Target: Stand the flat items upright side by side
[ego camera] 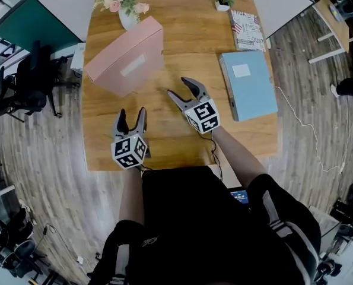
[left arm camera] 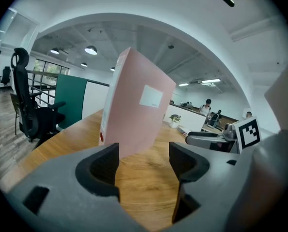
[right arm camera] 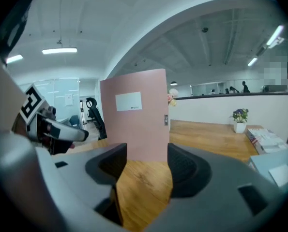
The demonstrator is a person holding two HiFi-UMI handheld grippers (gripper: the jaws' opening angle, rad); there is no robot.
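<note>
Left gripper (ego camera: pixel 132 113) and right gripper (ego camera: pixel 177 86) gape empty
Upright pink file box (ego camera: pixel 126 57) ahead, its base partly hidden behind their jaws

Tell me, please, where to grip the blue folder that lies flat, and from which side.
Grip the blue folder at its near right corner, coming from the right with the right gripper, one jaw over, one under. It lies flat, so elsewhere no jaw gets beneath; that corner seems to reach the edge of the table.
</note>
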